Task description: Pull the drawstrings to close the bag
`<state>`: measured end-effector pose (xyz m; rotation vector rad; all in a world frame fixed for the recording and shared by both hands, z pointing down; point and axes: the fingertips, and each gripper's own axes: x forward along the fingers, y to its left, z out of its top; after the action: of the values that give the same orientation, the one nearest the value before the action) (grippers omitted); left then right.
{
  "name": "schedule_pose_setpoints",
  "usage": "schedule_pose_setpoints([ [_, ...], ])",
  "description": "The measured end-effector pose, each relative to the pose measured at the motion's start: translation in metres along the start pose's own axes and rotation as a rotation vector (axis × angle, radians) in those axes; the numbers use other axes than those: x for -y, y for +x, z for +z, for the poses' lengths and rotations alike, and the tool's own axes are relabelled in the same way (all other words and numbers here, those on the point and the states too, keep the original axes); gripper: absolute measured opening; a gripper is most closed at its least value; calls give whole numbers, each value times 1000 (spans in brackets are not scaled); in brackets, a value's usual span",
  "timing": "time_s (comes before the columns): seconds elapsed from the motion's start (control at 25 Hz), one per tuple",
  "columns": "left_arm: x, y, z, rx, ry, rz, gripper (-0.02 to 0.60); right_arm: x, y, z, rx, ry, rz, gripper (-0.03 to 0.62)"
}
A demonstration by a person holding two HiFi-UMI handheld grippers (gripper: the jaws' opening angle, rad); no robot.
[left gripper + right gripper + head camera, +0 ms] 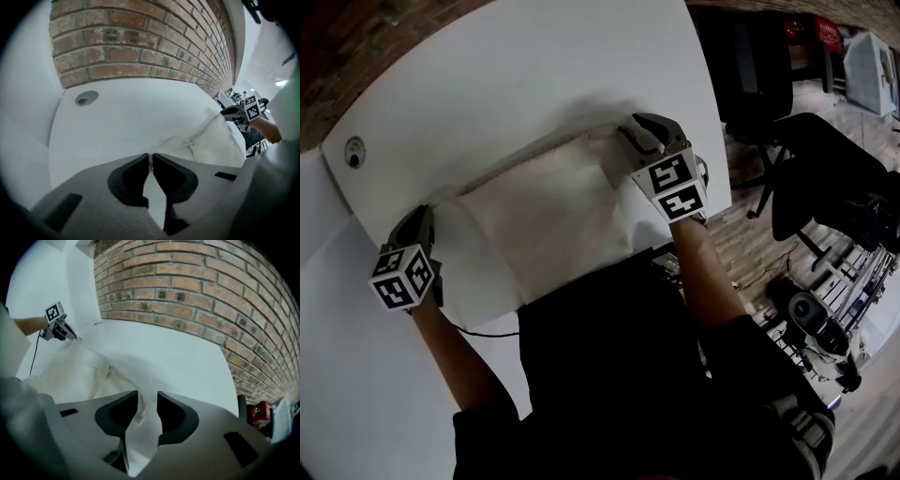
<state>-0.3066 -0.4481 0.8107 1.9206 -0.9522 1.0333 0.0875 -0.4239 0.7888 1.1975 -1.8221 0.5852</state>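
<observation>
A cream cloth bag [548, 220] lies flat on the white table [534, 75], with its mouth along the far edge. My left gripper [420, 223] sits at the bag's left end; in the left gripper view its jaws [150, 158] are shut on a thin white drawstring [149, 162]. My right gripper [639, 131] is at the bag's far right corner. Its jaws [147, 397] stand apart, and a knotted drawstring end [138, 416] and a fold of the bag's cloth [70, 376] lie loosely between them, untouched by the pads.
A brick wall [187, 287] runs behind the table. A round cable grommet [354, 152] sits at the far left. The table's right edge [712, 122] drops to a floor with a black office chair [825, 178]. A thin black cable [487, 333] trails by my left arm.
</observation>
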Motion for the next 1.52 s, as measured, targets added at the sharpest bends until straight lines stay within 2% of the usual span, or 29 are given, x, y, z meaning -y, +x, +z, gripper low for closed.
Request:
schedule_pose_setpoints([
  [0.12, 0, 0, -1, -2, 2, 2, 40, -1, -2, -7, -39, -45, -26, 137],
  [0.32, 0, -1, -2, -8, 5, 3, 40, -10, -15, -30, -50, 66, -11, 137],
  [0.44, 1, -1, 0, -12, 12, 4, 40, -9, -19, -35, -43, 84, -13, 130],
  [0.64, 1, 1, 0, -15, 17, 2, 40, 11, -20, -19, -19, -35, -46, 135],
  [0.68, 1, 0, 0, -14, 17, 3, 40, 14, -21, -10, 8, -27, -44, 135],
  [0.8, 0, -1, -1, -8, 14, 6, 40, 16, -36, 9, 105, 110, -10, 137],
  [0.92, 1, -1, -1, 0, 10, 4, 40, 13, -45, 1, 192, 407, 24, 141],
  [1.0, 1, 0, -1, 2, 11, 6, 40, 12, -40, -13, 212, 596, -1, 166],
  [1.04, 1, 0, -1, 2, 12, 7, 40, 11, -36, -19, 204, 641, -30, 197],
  [1.24, 3, 0, -1, -8, 24, 8, 40, 19, -32, -26, 186, 663, -152, 213],
  [1.52, 3, 2, -2, -28, 42, -3, 40, 22, -24, -35, 176, 846, -221, 213],
])
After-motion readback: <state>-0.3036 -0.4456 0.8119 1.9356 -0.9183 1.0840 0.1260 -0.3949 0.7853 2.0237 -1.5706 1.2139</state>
